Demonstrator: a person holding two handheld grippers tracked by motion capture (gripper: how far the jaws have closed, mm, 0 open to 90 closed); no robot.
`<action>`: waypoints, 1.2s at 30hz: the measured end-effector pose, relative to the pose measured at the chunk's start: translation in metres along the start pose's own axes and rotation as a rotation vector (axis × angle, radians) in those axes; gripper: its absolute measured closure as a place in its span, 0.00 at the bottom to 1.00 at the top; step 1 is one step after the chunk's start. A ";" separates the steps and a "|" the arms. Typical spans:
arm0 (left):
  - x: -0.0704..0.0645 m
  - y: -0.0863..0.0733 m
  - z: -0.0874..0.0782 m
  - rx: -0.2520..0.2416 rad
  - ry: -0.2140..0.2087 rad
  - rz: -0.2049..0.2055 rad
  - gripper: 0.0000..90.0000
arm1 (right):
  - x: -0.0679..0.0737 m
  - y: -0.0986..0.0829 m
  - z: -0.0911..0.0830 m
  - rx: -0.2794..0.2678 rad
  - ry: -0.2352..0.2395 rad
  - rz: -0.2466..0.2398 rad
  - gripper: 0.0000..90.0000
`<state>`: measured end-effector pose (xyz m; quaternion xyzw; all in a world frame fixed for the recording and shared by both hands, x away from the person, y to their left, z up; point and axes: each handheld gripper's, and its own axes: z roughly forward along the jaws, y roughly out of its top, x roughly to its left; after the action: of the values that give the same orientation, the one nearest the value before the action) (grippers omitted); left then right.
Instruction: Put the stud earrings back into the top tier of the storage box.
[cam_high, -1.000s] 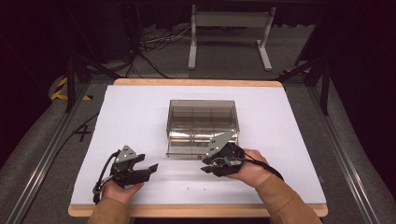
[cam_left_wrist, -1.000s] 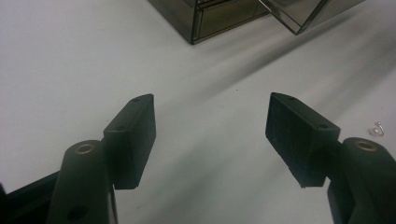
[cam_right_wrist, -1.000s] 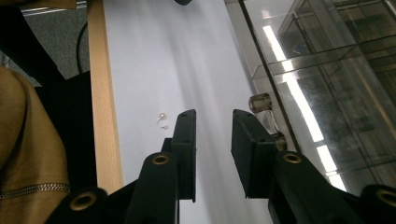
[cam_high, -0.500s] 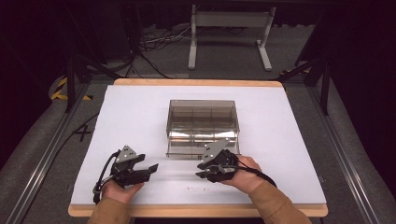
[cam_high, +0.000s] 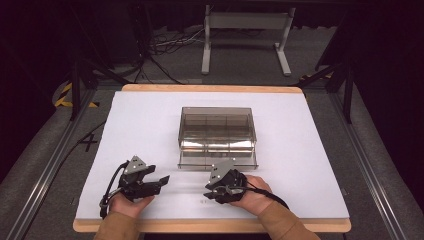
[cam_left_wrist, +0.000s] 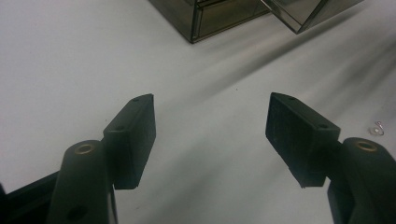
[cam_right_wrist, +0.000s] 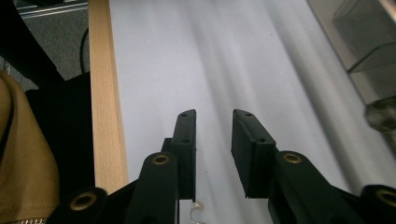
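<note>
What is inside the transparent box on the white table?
In the high view, the transparent box shows dividers that split it into compartments. Reflections on its smoky walls hide the compartment floors, so I cannot tell whether anything lies inside. Its front flap lies open on the table.

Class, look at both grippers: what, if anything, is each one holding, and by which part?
Nothing is held. The left gripper is wide open over bare table. The right gripper has a narrower gap, nothing between its jaws; a small earring lies below them.

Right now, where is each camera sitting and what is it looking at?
High view: above the table, looking down on both hands and the clear box.
Left gripper view: on the left hand-held gripper, jaws wide, facing the box.
Right gripper view: on the right hand-held gripper, facing the table's wooden edge.
All share the white tabletop.
</note>
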<state>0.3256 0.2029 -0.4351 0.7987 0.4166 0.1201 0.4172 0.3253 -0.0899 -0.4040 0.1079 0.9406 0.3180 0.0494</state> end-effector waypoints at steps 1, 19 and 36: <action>0.000 0.000 0.000 0.001 -0.002 -0.002 0.38 | 0.001 0.000 0.002 0.000 0.001 0.000 0.79; 0.000 0.000 -0.001 0.000 -0.001 0.001 0.38 | 0.011 -0.001 0.025 0.000 0.038 0.009 0.79; -0.001 0.000 -0.001 -0.001 0.002 0.004 0.38 | 0.013 -0.002 0.037 0.029 0.031 0.027 0.85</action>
<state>0.3250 0.2029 -0.4342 0.7994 0.4152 0.1217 0.4168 0.3184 -0.0664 -0.4347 0.1162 0.9442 0.3067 0.0292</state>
